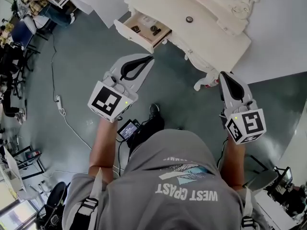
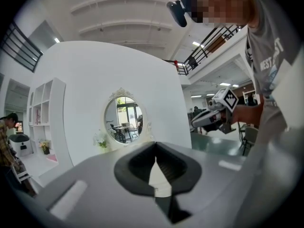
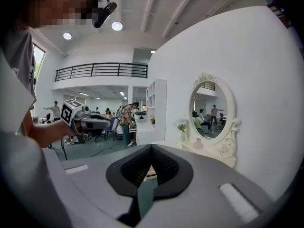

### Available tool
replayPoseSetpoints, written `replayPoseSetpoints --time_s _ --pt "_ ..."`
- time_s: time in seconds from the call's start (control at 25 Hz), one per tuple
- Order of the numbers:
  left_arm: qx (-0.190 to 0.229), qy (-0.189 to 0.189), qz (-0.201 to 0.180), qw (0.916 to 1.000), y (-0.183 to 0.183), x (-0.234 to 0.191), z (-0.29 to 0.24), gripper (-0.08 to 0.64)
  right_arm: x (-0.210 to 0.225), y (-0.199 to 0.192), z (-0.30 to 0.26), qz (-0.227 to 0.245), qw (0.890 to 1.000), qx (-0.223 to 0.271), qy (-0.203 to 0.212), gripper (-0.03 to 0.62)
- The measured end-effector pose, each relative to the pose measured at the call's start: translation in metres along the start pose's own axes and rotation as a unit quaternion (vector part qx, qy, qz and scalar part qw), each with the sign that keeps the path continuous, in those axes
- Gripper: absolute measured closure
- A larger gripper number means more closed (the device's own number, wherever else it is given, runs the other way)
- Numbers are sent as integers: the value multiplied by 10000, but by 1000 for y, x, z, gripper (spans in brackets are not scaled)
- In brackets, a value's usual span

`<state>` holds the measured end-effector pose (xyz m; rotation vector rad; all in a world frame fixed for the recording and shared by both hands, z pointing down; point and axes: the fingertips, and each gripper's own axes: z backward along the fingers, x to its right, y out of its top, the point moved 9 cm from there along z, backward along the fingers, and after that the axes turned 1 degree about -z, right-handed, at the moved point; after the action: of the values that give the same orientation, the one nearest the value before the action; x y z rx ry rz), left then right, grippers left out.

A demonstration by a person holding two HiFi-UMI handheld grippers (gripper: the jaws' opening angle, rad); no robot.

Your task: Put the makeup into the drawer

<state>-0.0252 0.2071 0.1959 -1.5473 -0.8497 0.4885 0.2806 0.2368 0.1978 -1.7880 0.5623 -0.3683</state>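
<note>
Makeup pieces (image 1: pixel 136 28), two small dark things as far as I could tell, lay in the open drawer (image 1: pixel 125 26) of the cream vanity table (image 1: pixel 211 37). The drawer stuck out at the table's left end, over the floor. One more small round thing (image 1: pixel 189 19) sat on the table top, well apart from the drawer.

My left tongs (image 1: pixel 150 59) were closed with their tips together and nothing between them. They hung above the floor just short of the drawer front. My right tongs (image 1: pixel 223 75) were closed too and empty, held near the table's curled leg. Neither touched the table or anything on it.

The floor (image 1: pixel 86 56) was plain grey-green, with a white cable (image 1: pixel 60 104) running across it to my left. Behind the table stood a curved white wall (image 2: pixel 85 89) carrying an oval mirror (image 3: pixel 209 110) in a carved frame. A small bunch of flowers (image 3: pixel 182 126) stood beside the mirror. A white shelf unit (image 2: pixel 42 113) stood off to the left of the wall. Beyond it the room was a big open hall with a black balcony railing (image 3: pixel 102 70) up high, round ceiling lights, and several people (image 3: pixel 126 120) standing among desks and chairs in the distance.
</note>
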Motion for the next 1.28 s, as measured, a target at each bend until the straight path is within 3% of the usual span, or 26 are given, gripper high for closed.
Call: replayPoseSetpoints --time_s 0.28,0.52,0.88,1.28 --pt "122 -437 -46 9990 -13 -61 -17 557 -8 16 -47 -33 9991 17 -426 591" --pt "255 -550 -145 9981 -17 -92 -19 557 -12 24 -68 9 9981 -65 -605 591" --pt "4 -247 -70 9997 -38 -134 -42 557 36 25 -132 -9 9987 -203 -459 591" --pt "-395 538 102 9977 -42 -196 -96 557 125 35 -242 -62 9997 -195 125 591"
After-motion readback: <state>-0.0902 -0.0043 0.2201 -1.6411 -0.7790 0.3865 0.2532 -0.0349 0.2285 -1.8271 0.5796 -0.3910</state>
